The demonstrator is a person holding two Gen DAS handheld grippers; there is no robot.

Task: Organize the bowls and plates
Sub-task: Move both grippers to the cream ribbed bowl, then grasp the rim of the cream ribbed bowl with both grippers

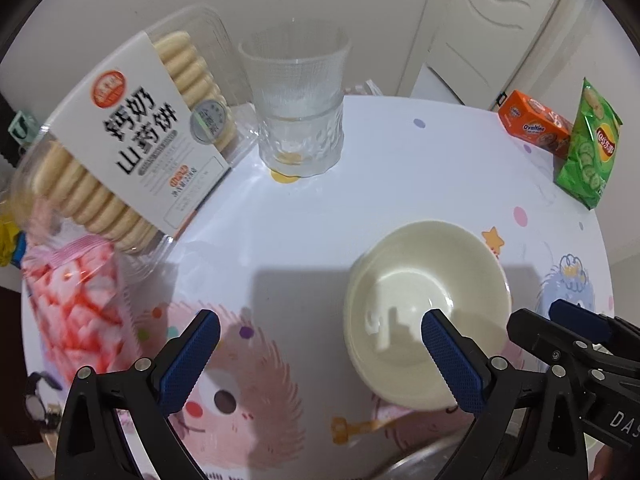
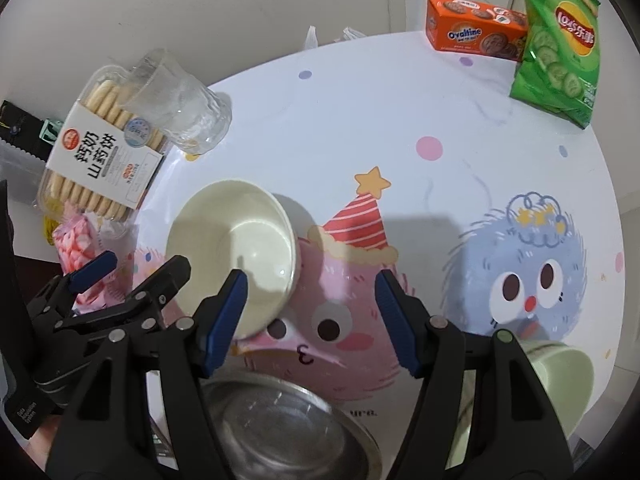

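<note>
Through the left wrist camera, the left gripper (image 1: 320,344) is hanging with its fingers spread wide and holding nothing, above the counter (image 1: 400,160). The cream bowl (image 1: 426,308) is sitting on the counter, looking like a nested stack of thin bowls; the gripper's right finger is overlapping its near rim in this view, though whether it is touching I cannot tell. The right gripper's fingers are showing at the right edge, near the bowl. The risk, as I judge it: two grippers are crowding one light bowl, and a nudge on the rim could be tipping it or sliding it toward the glass tumbler (image 1: 298,104). The biscuit tray (image 1: 132,140) is reading "钙奶山药饼"; an orange box (image 1: 534,124) is reading "Ovaltine"; a green chip bag (image 1: 590,148) is carrying the Lay's logo. A pink candy bag (image 1: 80,300) is lying at the left.

Through the right wrist camera, the right gripper (image 2: 314,320) is also wide and empty, over the cartoon-printed counter. The cream bowl is lying just left of it, the left finger overlapping its rim. A steel bowl (image 2: 280,428) is sitting under the gripper at the near edge, and a pale green bowl (image 2: 568,384) is at the right by the counter's edge, where a careless sweep could be knocking it off. The left gripper's body is reading "Data Acquisition System".
</note>
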